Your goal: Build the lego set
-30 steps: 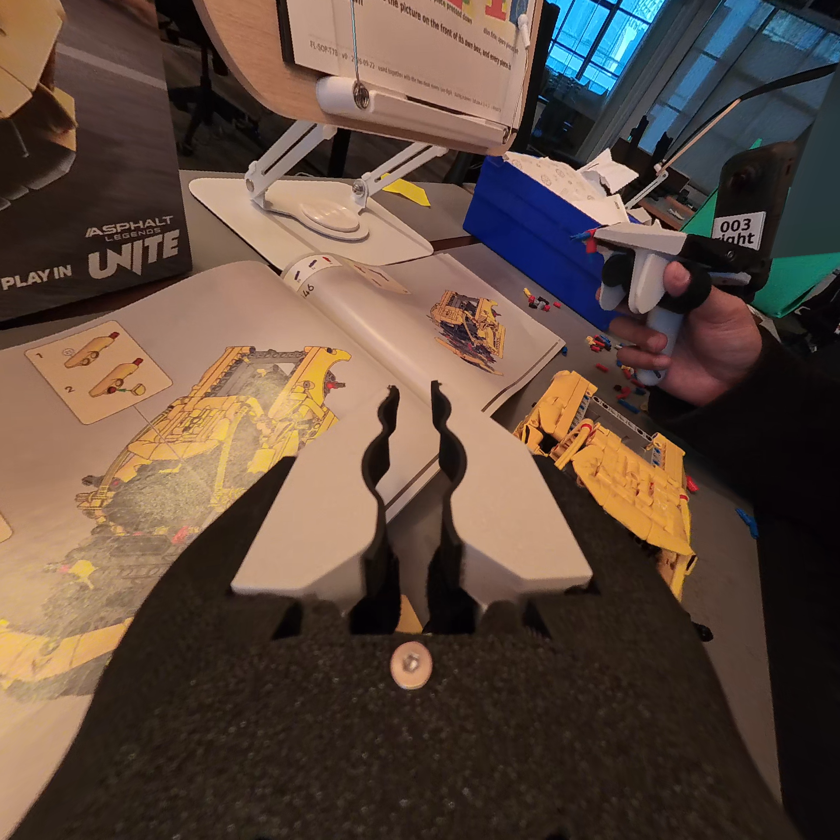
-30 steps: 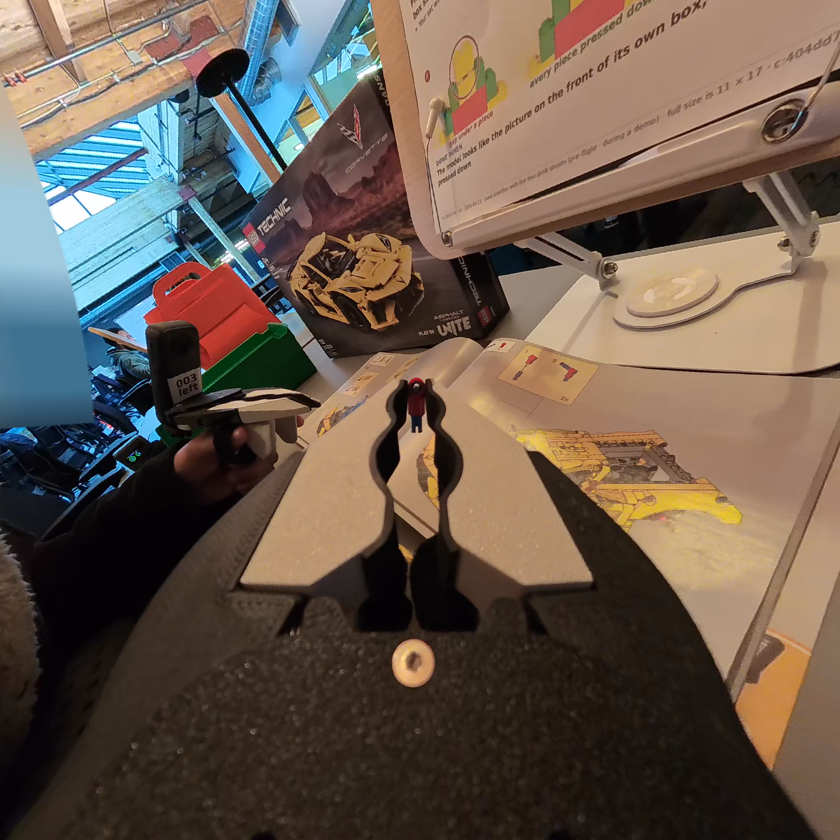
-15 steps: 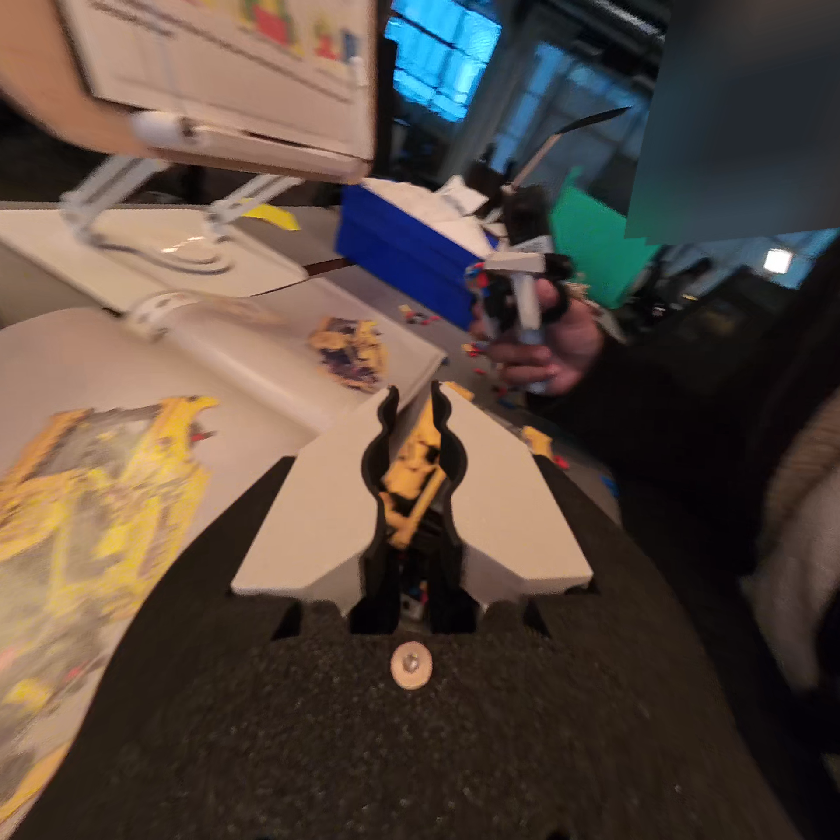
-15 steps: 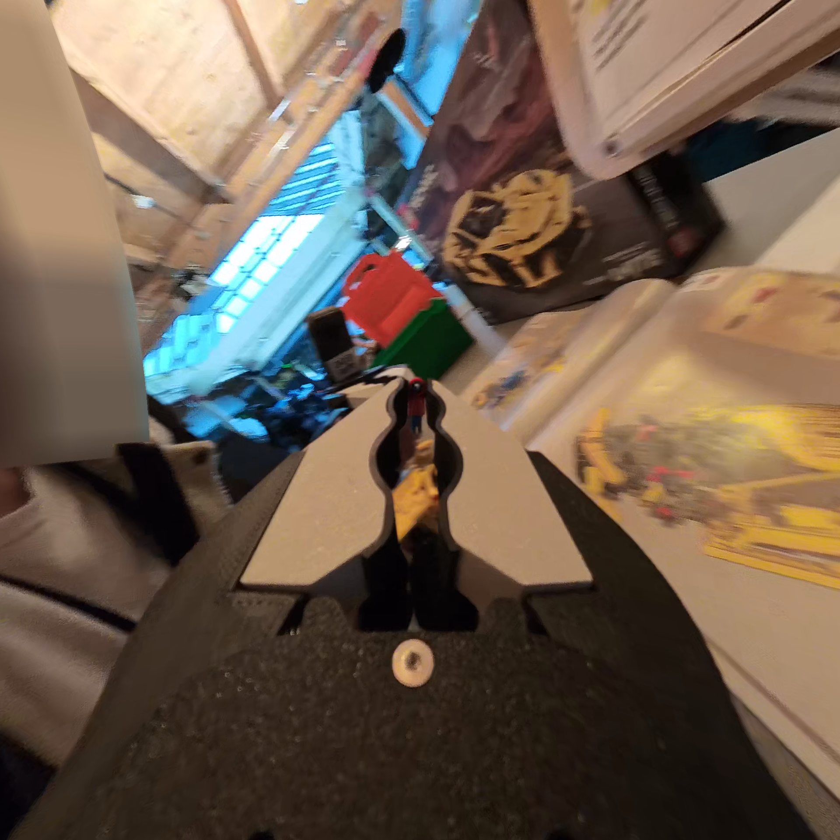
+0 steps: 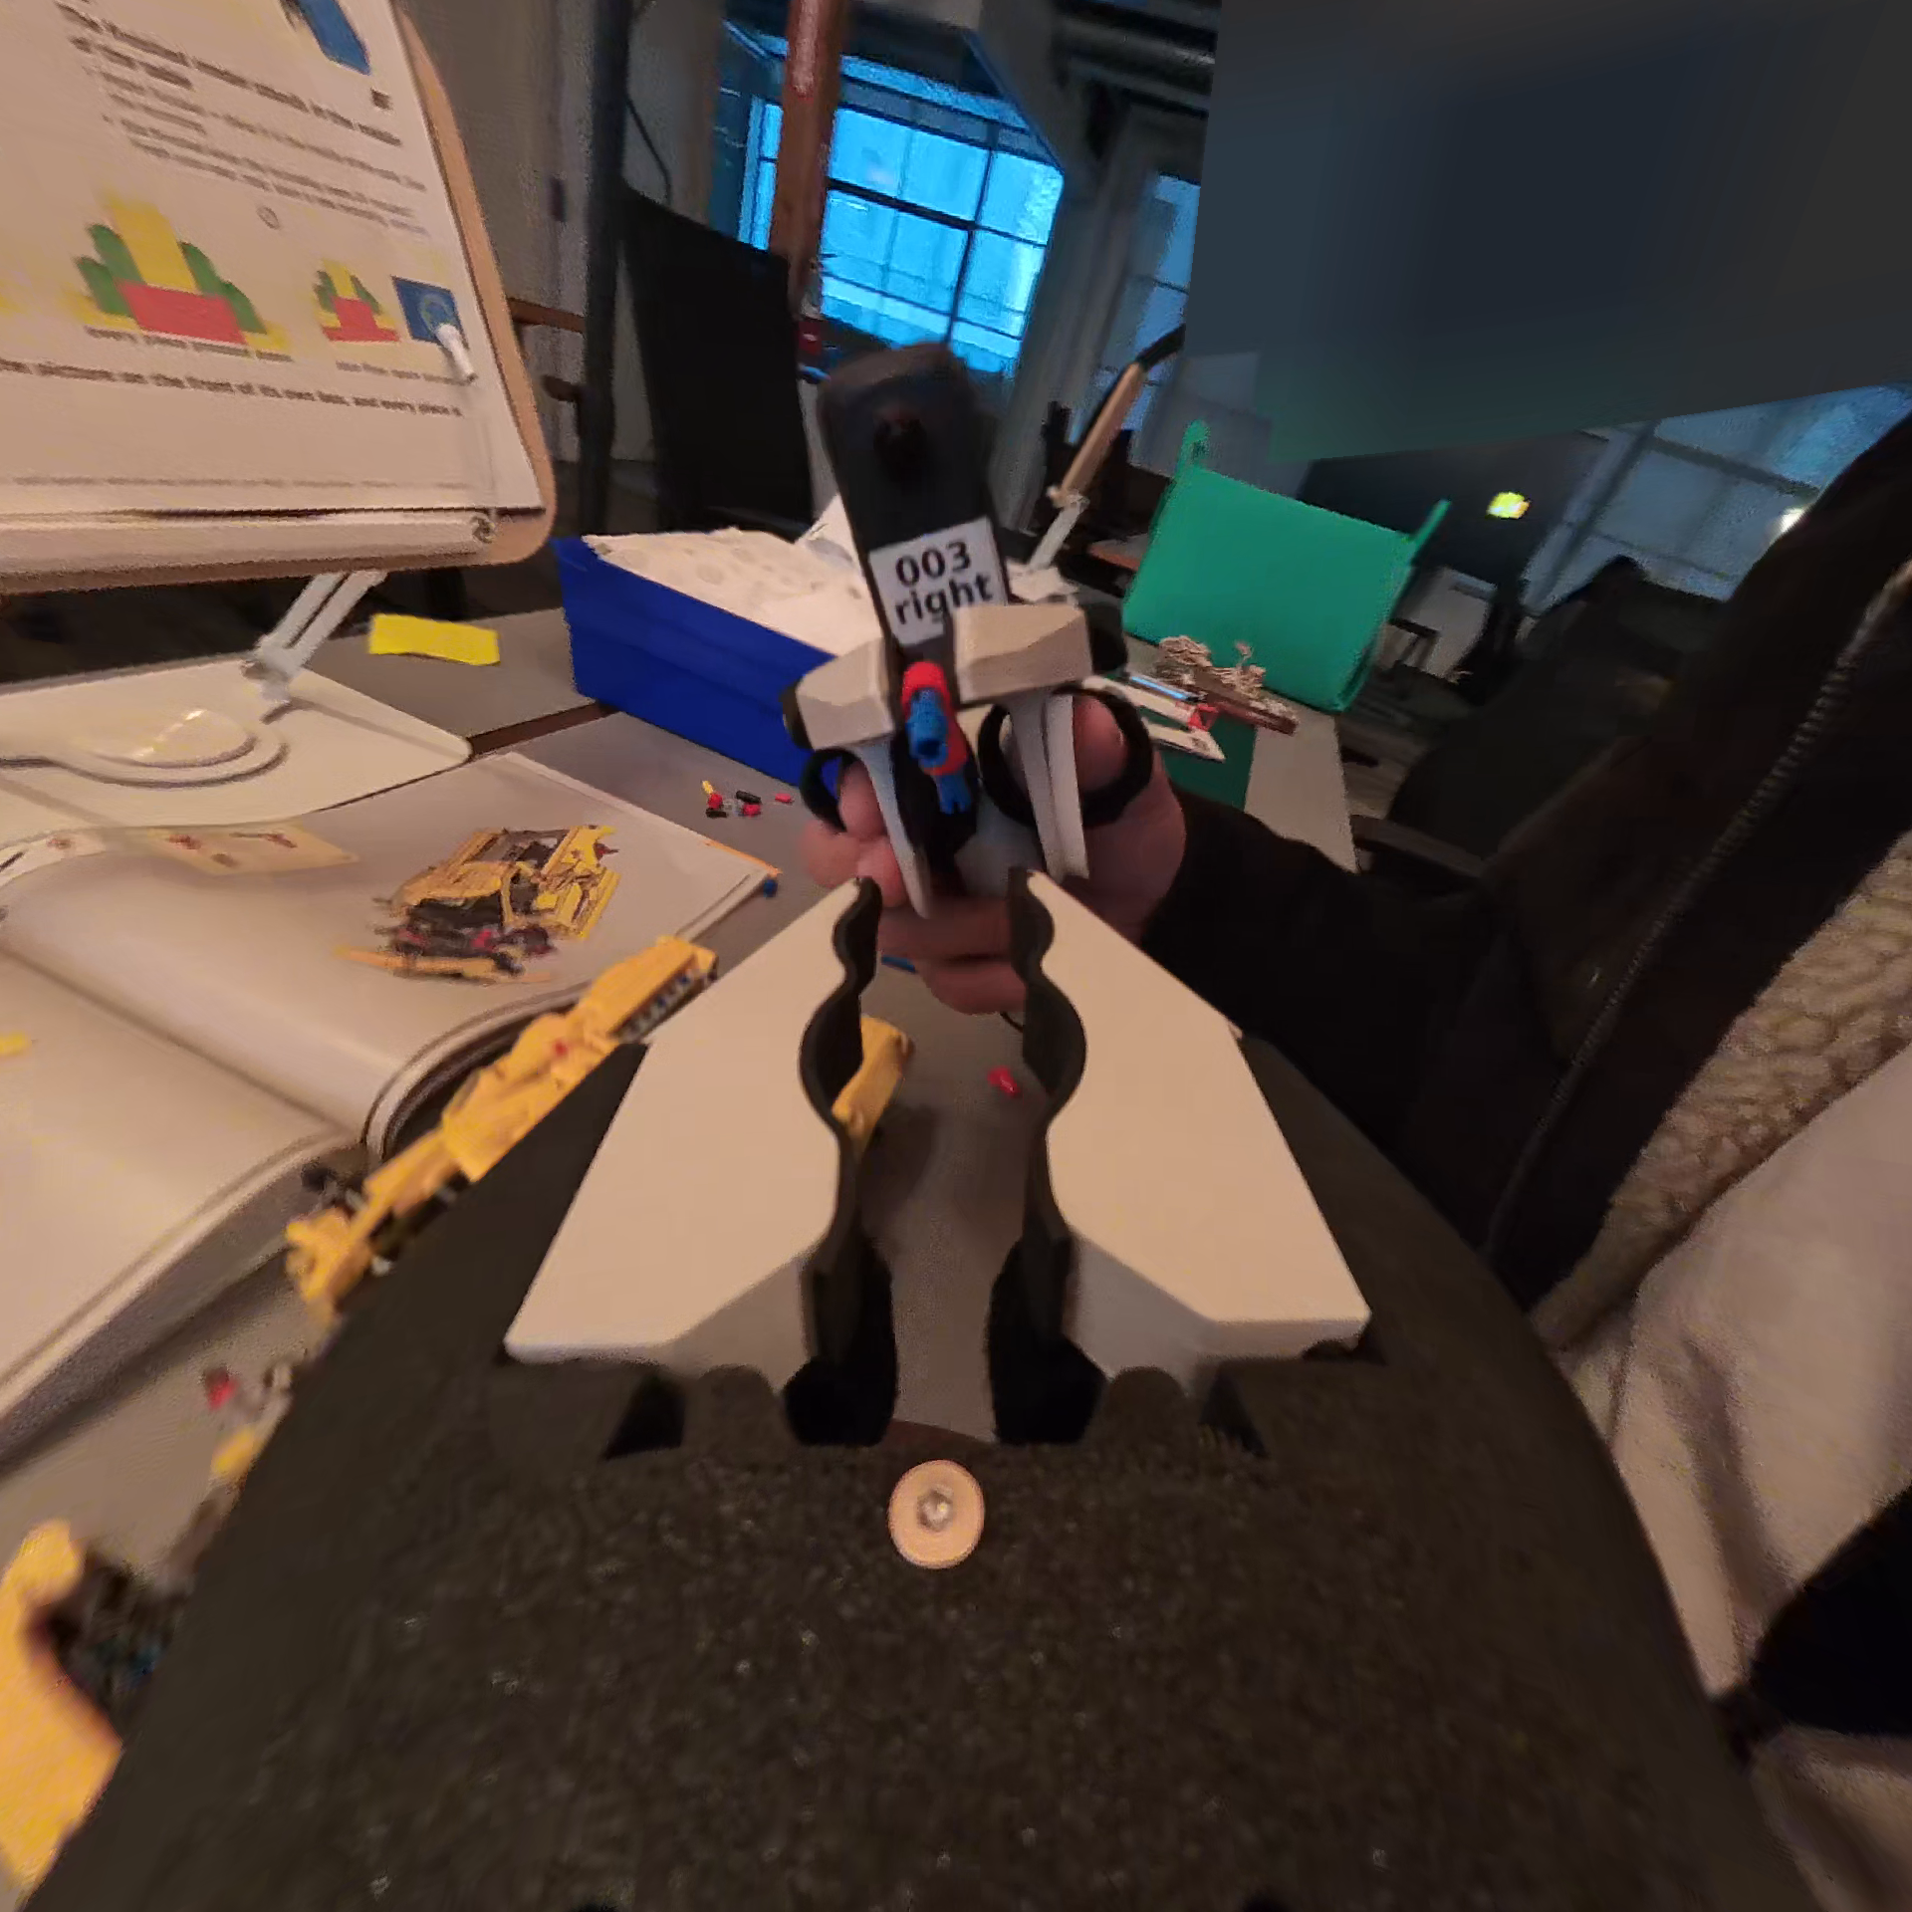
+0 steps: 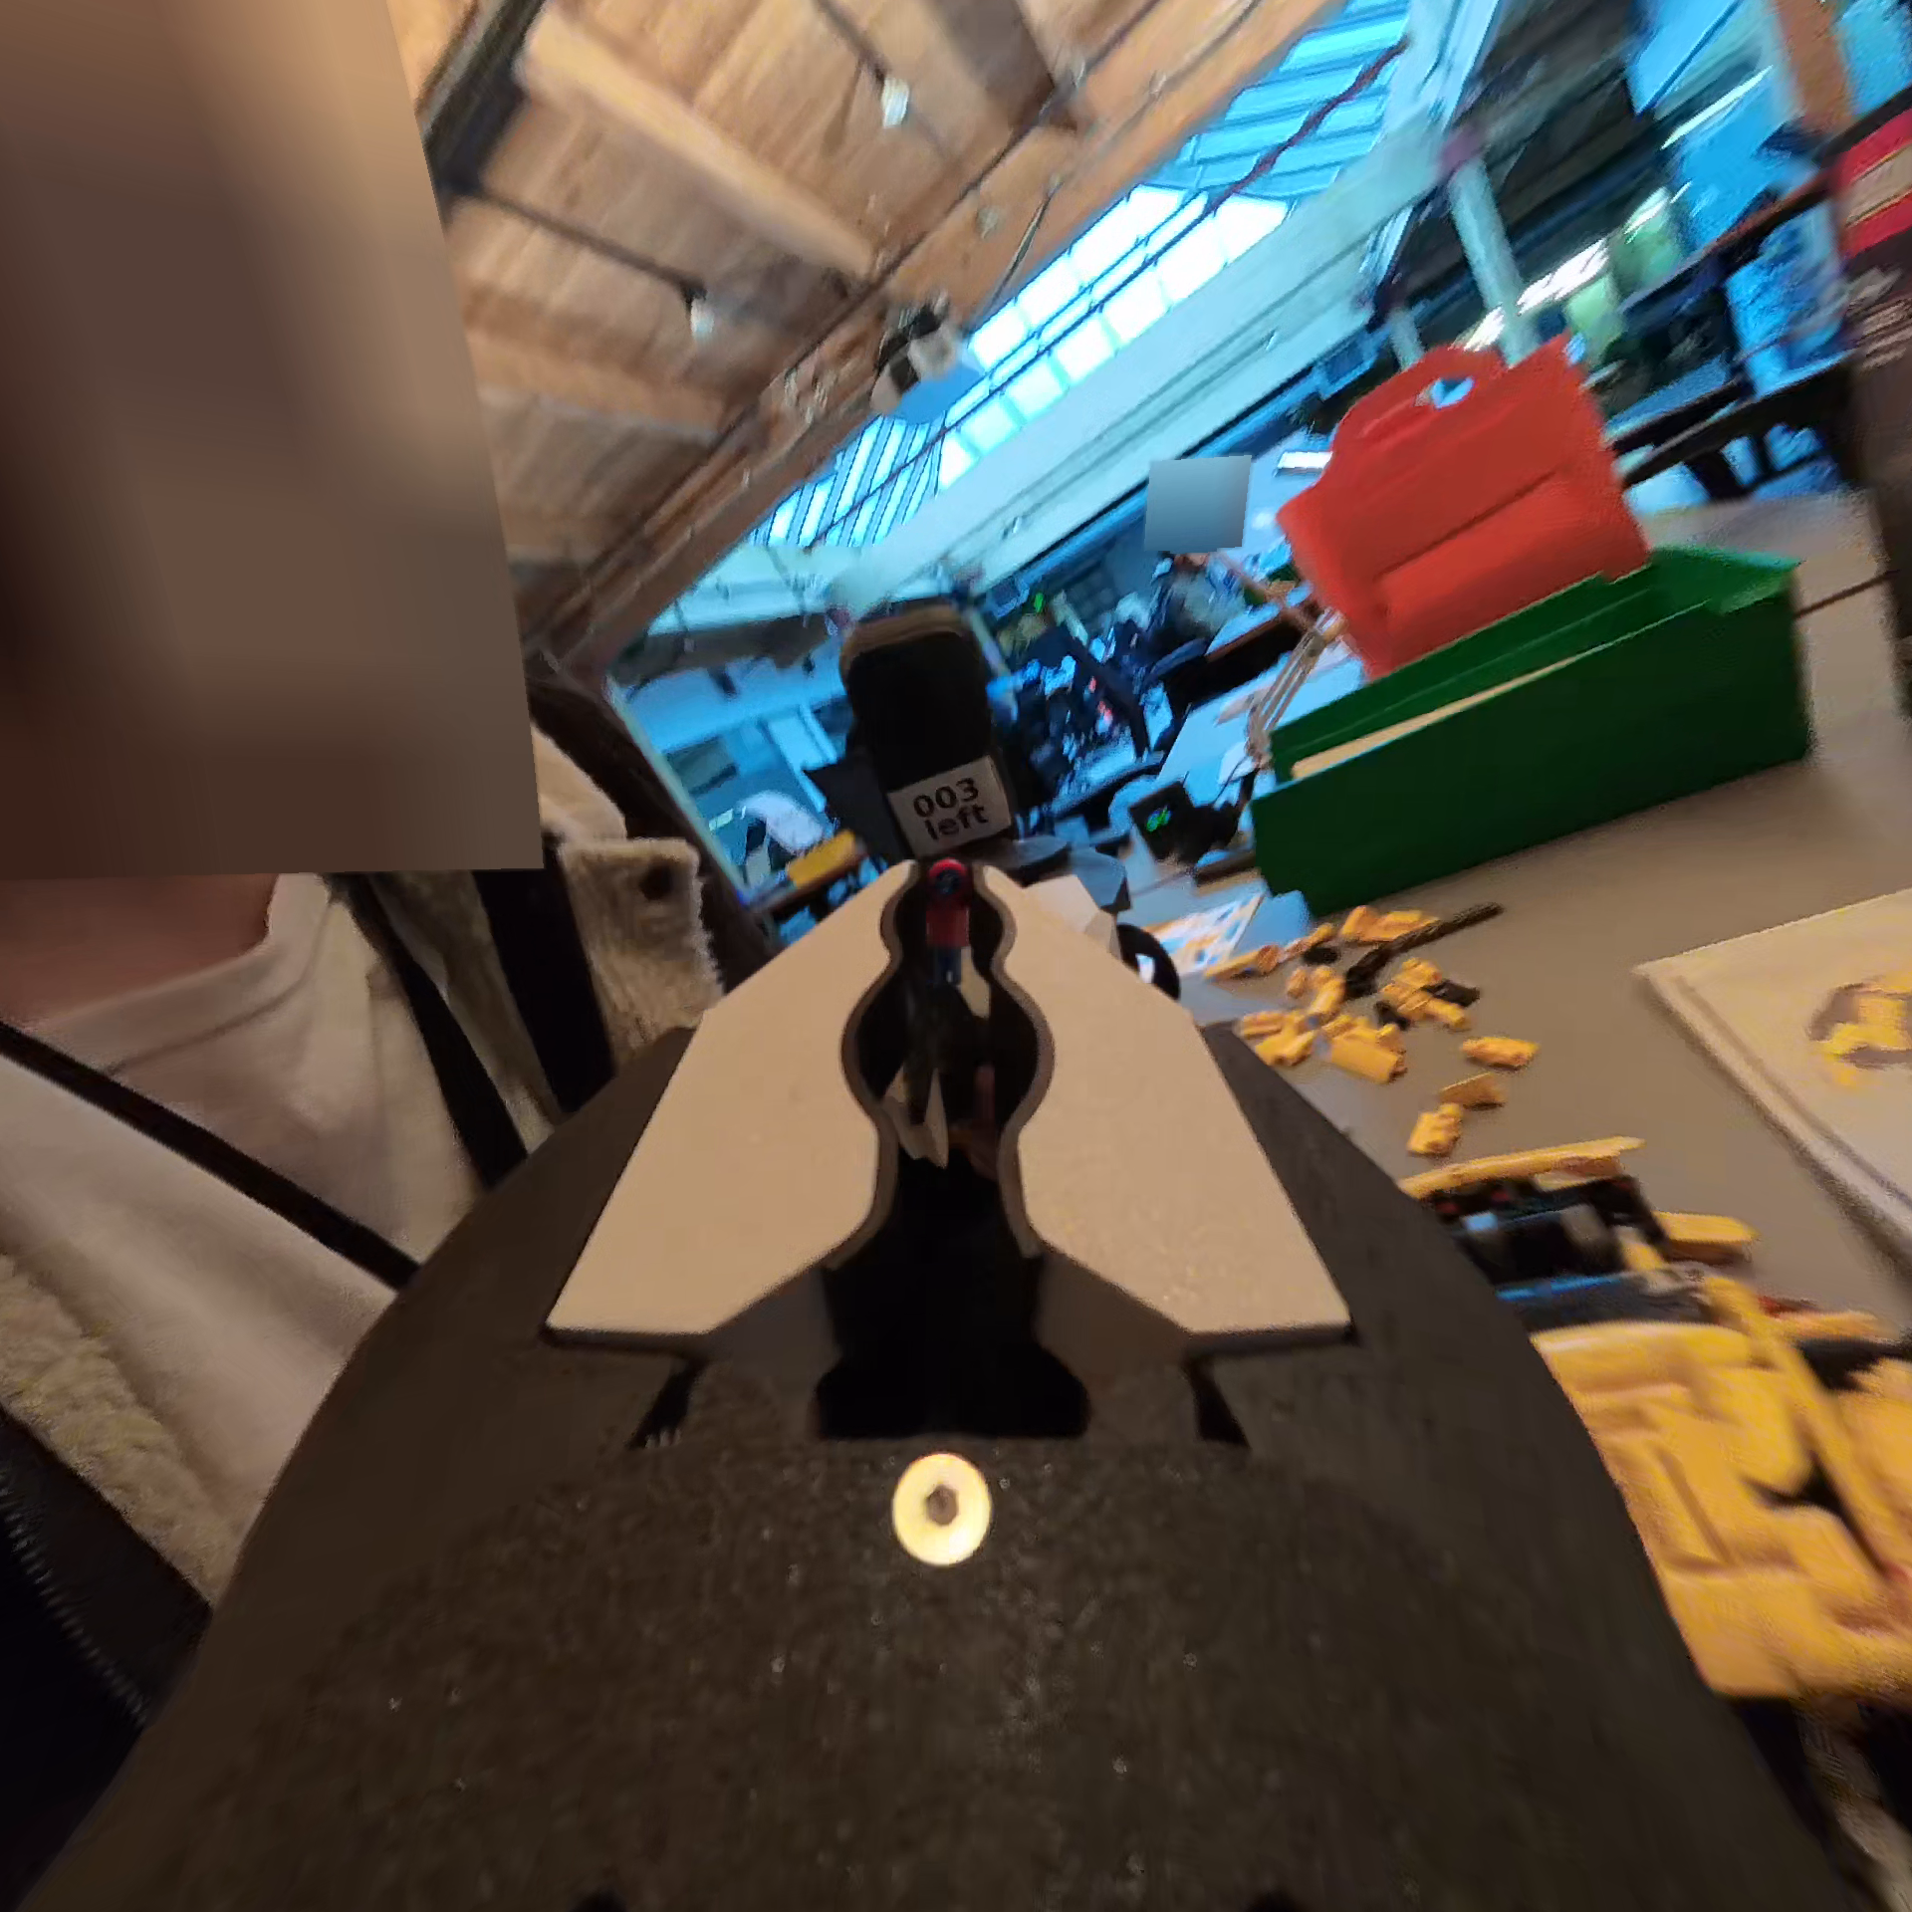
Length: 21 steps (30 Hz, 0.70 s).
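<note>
At frame centre, the right hand-held gripper pinches a red-and-blue pin; the left hand-held gripper is spread, empty.

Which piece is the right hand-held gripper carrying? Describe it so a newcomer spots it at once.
Find the right hand-held gripper, raised above the table in front of the blue bin. Pinched at its fingertips is a small red-and-blue pin. The loose pieces on the table are mostly yellow; this one is off the table, held in the gripper.
</note>
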Each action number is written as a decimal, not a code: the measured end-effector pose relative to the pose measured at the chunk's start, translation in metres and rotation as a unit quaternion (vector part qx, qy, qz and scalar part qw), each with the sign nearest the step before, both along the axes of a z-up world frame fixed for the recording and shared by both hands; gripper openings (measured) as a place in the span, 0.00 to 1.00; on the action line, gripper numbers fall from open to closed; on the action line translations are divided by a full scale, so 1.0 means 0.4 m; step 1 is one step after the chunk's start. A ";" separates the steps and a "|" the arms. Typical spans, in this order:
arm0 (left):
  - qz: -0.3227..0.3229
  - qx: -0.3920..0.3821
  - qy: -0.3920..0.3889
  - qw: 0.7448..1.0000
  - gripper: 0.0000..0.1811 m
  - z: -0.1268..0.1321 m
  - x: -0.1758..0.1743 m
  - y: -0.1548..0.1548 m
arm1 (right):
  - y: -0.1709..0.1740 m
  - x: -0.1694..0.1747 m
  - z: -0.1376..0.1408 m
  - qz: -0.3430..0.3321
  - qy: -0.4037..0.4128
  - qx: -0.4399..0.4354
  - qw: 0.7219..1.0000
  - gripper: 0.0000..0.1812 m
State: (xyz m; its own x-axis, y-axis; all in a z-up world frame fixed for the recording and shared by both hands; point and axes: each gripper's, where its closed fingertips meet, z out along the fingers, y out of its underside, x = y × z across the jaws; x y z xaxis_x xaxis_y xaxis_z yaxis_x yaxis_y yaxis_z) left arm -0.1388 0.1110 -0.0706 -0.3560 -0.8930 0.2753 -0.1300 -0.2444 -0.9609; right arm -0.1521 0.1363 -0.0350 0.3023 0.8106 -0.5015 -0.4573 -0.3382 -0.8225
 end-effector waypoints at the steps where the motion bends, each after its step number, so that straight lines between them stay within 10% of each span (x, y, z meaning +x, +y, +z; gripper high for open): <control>1: 0.016 0.006 0.001 1.000 0.14 -0.006 -0.031 -0.011 | -0.010 -0.035 -0.002 0.012 -0.020 0.001 1.000 0.03; 10: 0.081 -0.027 -0.046 0.995 0.12 0.000 -0.176 -0.038 | -0.072 -0.214 -0.016 0.002 -0.092 0.026 0.995 0.03; 21: 0.061 -0.034 -0.035 0.997 0.09 -0.032 -0.128 -0.053 | -0.062 -0.105 -0.040 -0.047 0.087 0.005 0.995 0.03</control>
